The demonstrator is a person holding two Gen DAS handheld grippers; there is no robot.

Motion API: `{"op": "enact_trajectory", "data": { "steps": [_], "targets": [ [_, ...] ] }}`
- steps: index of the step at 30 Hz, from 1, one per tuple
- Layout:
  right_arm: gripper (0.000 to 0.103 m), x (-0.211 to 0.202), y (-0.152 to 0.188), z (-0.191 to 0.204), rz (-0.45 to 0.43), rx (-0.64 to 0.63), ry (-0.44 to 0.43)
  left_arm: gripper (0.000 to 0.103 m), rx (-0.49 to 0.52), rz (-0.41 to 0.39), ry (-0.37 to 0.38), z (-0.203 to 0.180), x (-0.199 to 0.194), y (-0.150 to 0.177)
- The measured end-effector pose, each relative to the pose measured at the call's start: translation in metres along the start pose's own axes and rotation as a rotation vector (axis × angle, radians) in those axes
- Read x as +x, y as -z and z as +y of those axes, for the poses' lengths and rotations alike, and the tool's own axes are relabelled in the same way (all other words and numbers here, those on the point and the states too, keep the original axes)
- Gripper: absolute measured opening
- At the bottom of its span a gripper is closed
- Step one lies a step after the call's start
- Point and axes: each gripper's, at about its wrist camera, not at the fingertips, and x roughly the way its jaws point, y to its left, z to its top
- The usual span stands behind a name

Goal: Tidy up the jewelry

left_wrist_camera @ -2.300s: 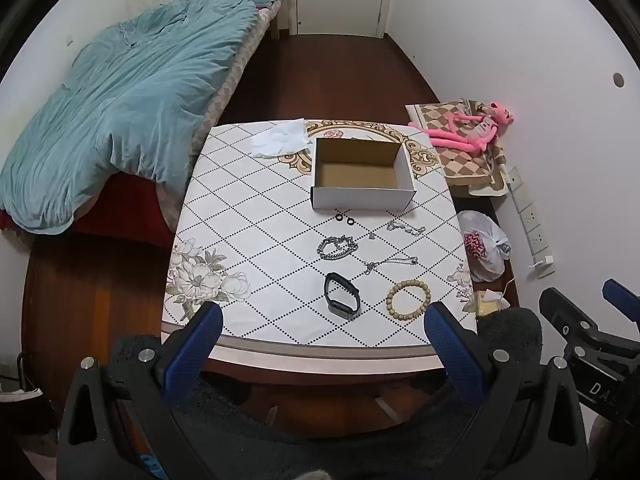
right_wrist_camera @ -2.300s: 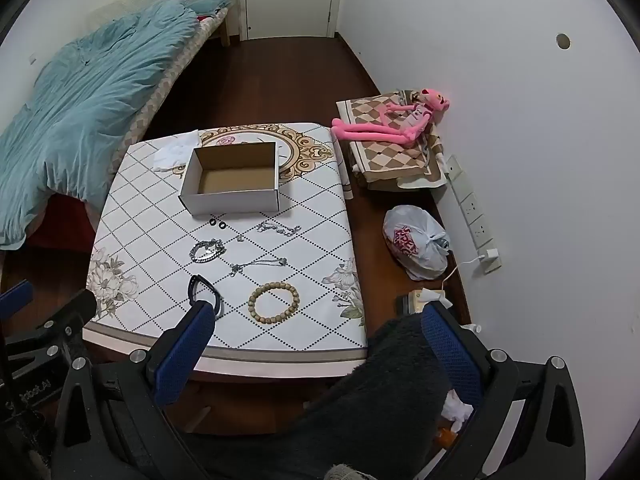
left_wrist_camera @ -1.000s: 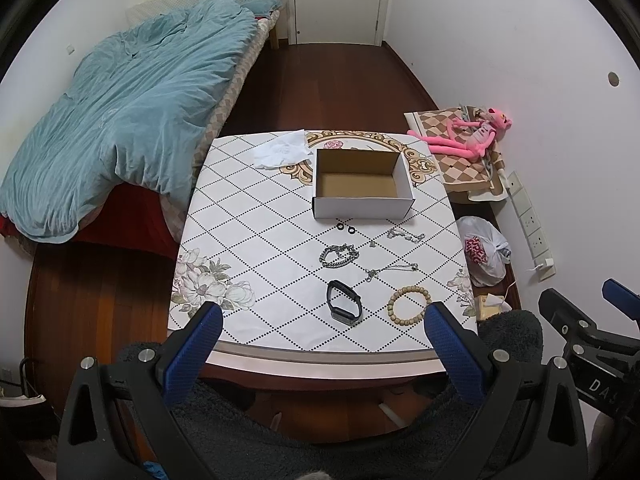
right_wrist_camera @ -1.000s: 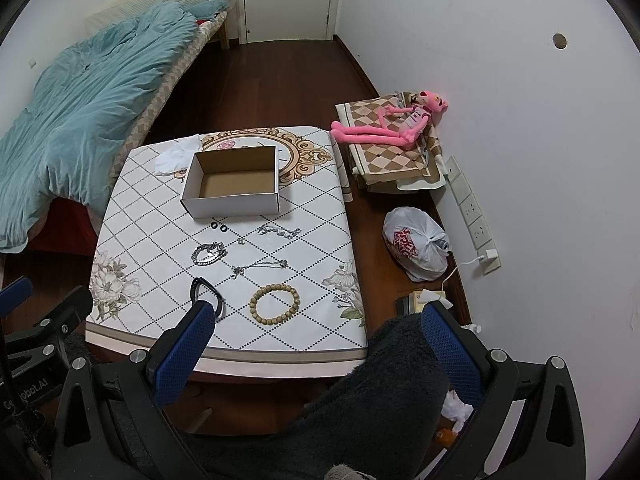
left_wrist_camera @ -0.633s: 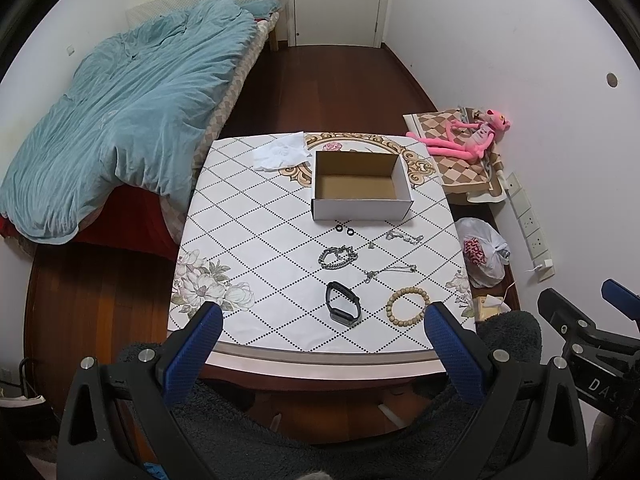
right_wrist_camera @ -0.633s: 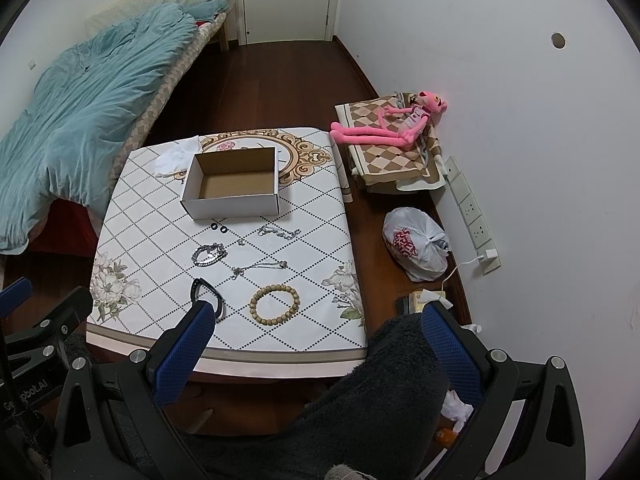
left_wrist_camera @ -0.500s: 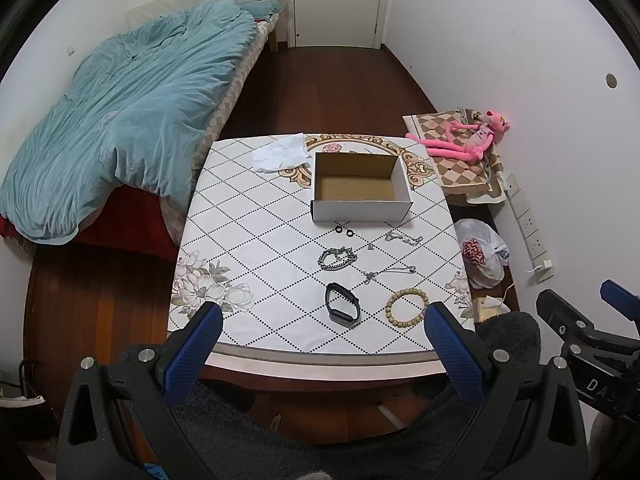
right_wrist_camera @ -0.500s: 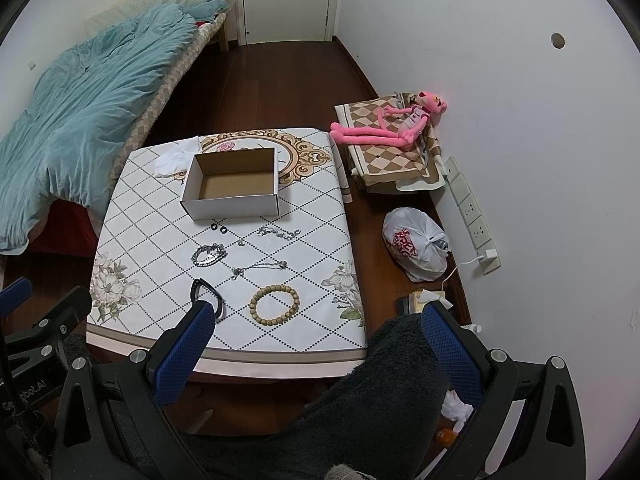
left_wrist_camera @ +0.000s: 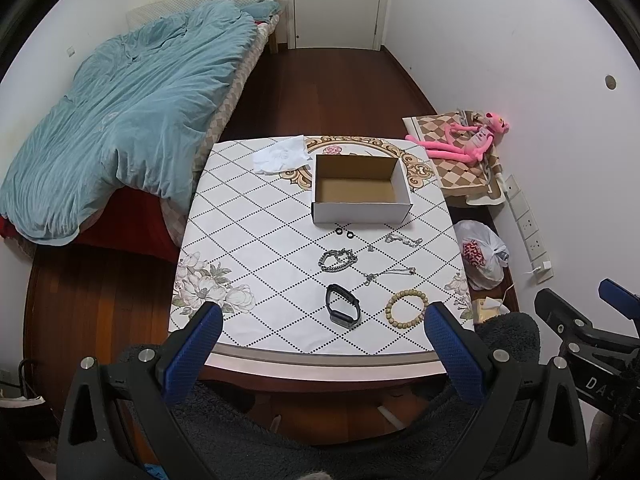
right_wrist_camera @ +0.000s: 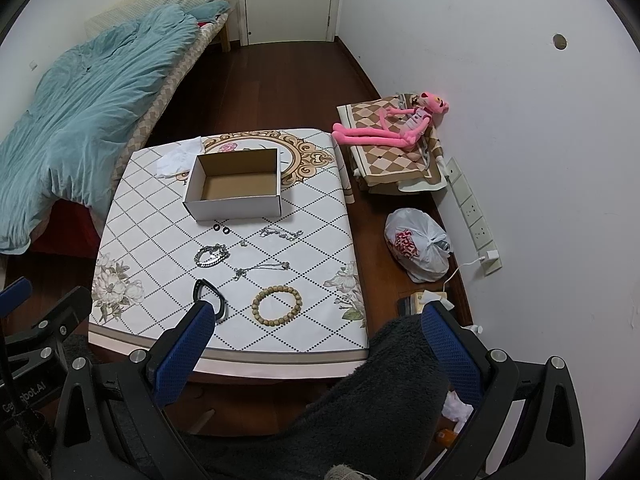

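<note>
Blue pads on your left gripper [left_wrist_camera: 320, 318] are spread wide apart w/ nothing between them. Same for your right gripper [right_wrist_camera: 318, 312]: fingers wide, holding nothing. Both hang back from the table [left_wrist_camera: 248, 240], near its front edge, not touching any jewelry.

All the jewelry lies on the table, well ahead of your fingers. The bead bracelet [left_wrist_camera: 406, 306] is closest, near the front edge, just ahead of the left gripper's right-hand pad [left_wrist_camera: 448, 336]. The black band [left_wrist_camera: 342, 309] lies beside it, to the left. In the right wrist view the black band [right_wrist_camera: 210, 294] sits right at the tip of the right gripper's left-hand pad [right_wrist_camera: 188, 340], partly hidden behind it.

Further back: a thin chain [left_wrist_camera: 390, 273], a thick silver chain bracelet [left_wrist_camera: 338, 261], another silver chain [left_wrist_camera: 403, 239], a tiny charm [left_wrist_camera: 370, 247] & two small black rings [left_wrist_camera: 345, 233].

The cardboard box [left_wrist_camera: 360, 216] stands open behind the rings, w/ nothing inside. A white cloth [left_wrist_camera: 282, 155] lies at the far left corner.
</note>
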Motion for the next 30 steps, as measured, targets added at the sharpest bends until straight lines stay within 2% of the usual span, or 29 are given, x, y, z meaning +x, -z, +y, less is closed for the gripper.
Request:
{"op": "enact_trajectory", "data": {
  "steps": [30],
  "targets": [
    [0.103, 0.0016, 0.0016, -0.0008, -0.011, 0.006, -0.006, 0.103, 0.001, -0.013, -0.002, -0.0015, -0.0048, -0.0041]
  ]
}}
